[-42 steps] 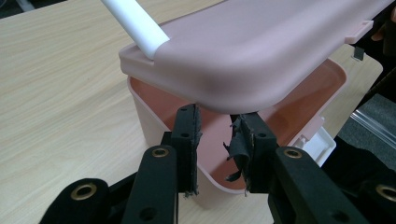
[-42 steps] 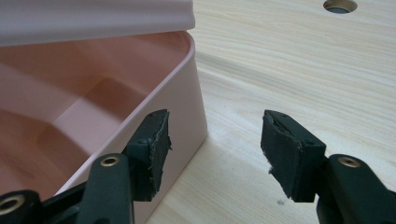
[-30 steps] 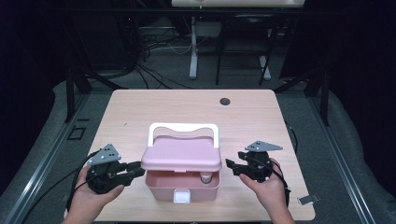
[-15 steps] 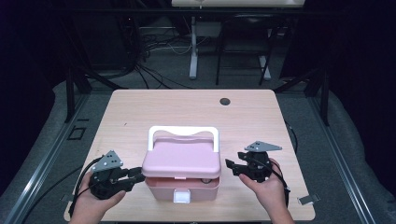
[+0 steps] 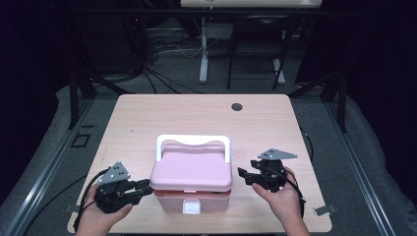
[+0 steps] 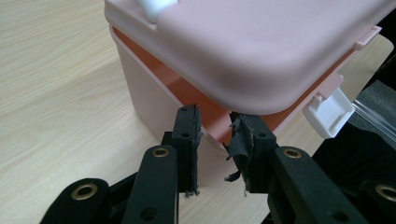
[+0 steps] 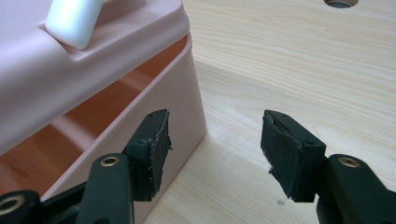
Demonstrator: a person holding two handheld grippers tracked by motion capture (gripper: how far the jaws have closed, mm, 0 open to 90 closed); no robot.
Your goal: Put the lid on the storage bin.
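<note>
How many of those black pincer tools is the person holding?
2. The left gripper sits at the pink box's left front corner; the right gripper hovers open just off the box's right side, above the table.

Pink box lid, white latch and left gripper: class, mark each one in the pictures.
pink box lid (image 5: 192,169), high view, middle of its top.
white latch (image 6: 328,112), left gripper view, its flat face.
left gripper (image 5: 145,186), high view, between its fingertips.

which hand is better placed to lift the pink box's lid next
Probably left: the left tool sits right under the raised lid's edge at the box corner, jaws apart. The right tool stands open beside the box wall, lower than the lid.
</note>
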